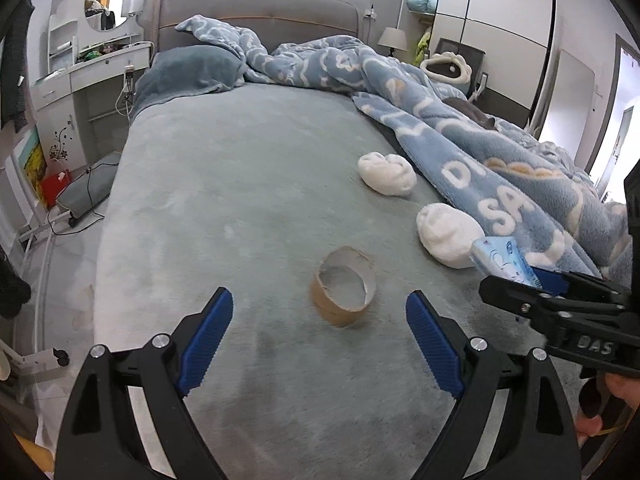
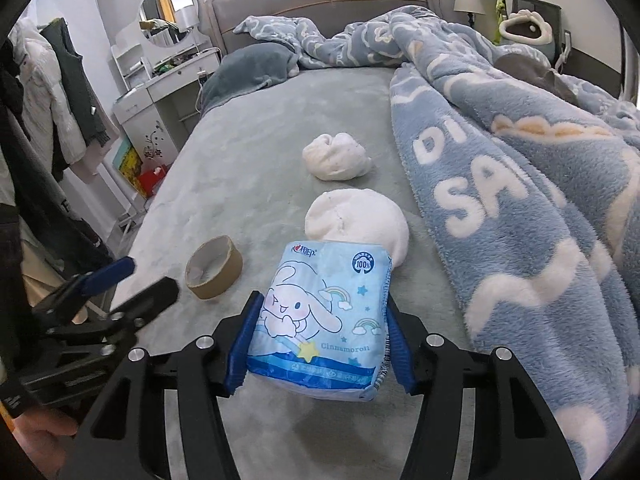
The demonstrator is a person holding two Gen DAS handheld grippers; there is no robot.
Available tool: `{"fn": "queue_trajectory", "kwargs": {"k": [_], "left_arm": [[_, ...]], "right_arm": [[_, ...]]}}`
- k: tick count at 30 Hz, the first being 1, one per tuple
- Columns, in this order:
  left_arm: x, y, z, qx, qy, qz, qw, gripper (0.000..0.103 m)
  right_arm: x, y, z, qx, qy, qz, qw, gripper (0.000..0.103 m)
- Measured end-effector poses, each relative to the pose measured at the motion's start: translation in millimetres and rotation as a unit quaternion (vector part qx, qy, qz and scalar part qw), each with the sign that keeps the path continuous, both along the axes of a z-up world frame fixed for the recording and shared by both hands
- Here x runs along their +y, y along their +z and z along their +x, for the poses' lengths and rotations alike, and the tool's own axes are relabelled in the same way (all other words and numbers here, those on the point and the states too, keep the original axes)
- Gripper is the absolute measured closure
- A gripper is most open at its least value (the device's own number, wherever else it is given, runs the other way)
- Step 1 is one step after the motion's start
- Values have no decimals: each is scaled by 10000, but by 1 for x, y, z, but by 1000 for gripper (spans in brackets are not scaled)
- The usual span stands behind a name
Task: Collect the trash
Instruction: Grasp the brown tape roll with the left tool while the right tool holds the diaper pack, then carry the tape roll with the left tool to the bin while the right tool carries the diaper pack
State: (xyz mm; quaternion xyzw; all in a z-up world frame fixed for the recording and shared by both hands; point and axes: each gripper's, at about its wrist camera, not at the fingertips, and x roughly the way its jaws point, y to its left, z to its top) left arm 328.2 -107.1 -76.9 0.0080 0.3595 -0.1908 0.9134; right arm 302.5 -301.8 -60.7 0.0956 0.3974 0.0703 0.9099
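Observation:
A blue tissue pack [image 2: 320,316] printed with a cartoon rabbit is clamped between the blue pads of my right gripper [image 2: 318,344], lifted off the grey bed sheet [image 2: 248,160]; the left wrist view shows the pack [image 1: 502,260] at the right edge. My left gripper [image 1: 320,336] is open, with an empty brown tape roll core [image 1: 344,286] lying on the sheet just beyond its fingertips. In the right wrist view the core [image 2: 214,267] lies left of the pack. Two balled white socks [image 1: 387,173] [image 1: 448,234] lie near the blanket.
A blue fleece blanket [image 2: 520,200] is heaped over the bed's right side, a grey pillow [image 1: 188,72] by the headboard. A white dressing table with round mirror [image 1: 96,52] stands left of the bed, with a red box and cables on the floor [image 1: 76,196].

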Motion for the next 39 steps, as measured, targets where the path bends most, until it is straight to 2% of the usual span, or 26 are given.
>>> {"fn": "queue_trajectory", "kwargs": {"k": [14,20,26,39], "left_arm": [[-23,-16,22,257,2,-25,9997,24],[-32,-24,32,431,22,33,9991,38],[-35,-29,37,576,92,119,9982,57],[-24,-17,22,604,16,-22,9982,59]], "right_arm": [[-21,16,-14,-267,205,285,9990,45],[-31,18,-18,-335,234,343,9986,45],[-35,20,-19,-366,276,441,9980,45],[-21,28,-17,-431,459,553,9965,45]]}}
